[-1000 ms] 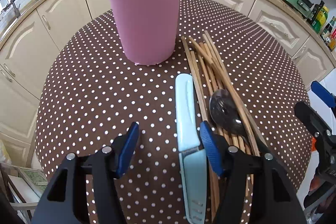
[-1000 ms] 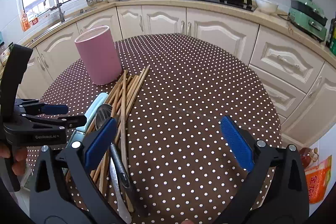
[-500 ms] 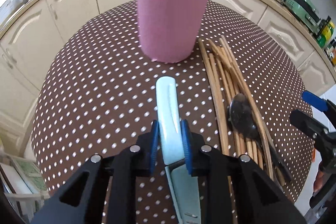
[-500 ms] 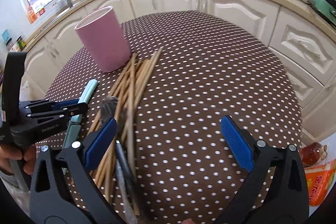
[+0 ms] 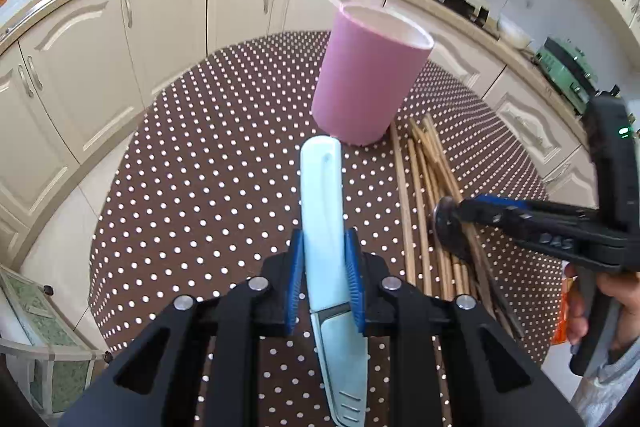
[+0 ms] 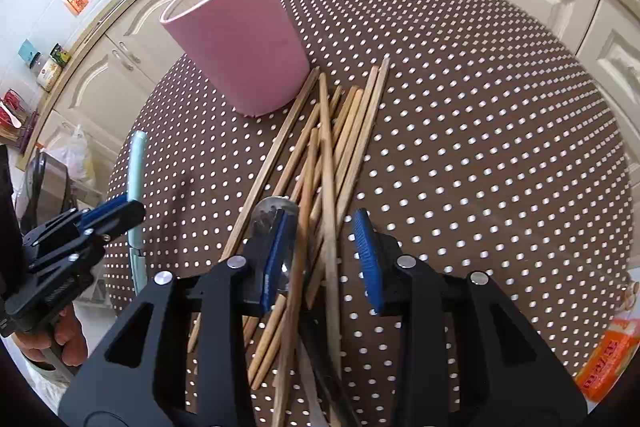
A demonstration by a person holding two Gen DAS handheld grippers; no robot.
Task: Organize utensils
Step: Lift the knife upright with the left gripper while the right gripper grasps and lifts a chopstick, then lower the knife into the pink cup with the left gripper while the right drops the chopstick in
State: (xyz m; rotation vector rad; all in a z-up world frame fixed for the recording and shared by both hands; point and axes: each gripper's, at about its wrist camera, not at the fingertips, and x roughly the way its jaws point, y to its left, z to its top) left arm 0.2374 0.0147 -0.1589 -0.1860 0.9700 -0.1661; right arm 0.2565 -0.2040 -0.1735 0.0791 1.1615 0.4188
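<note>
Polka-dot tablecloth (image 5: 192,187) carries the pink holder (image 5: 368,87). Left gripper (image 5: 325,279) clamps the sheathed knife (image 5: 324,211), long axis aimed at the holder just ahead; right gripper (image 6: 320,259) is closing around chopsticks (image 6: 332,147) beside it.

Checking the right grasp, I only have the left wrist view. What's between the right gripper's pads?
Observer: Several wooden chopsticks run between the pads of the right gripper; its jaws are closing.
Operator: Pads touching them?
Observer: Not yet. Dotted tablecloth shows between the right-hand pad and the nearest chopstick.
Operator: Spoon in there too?
Observer: Only at the edge. The bowl of the metal spoon pokes out past the other pad's tip, partly hidden by it.
</note>
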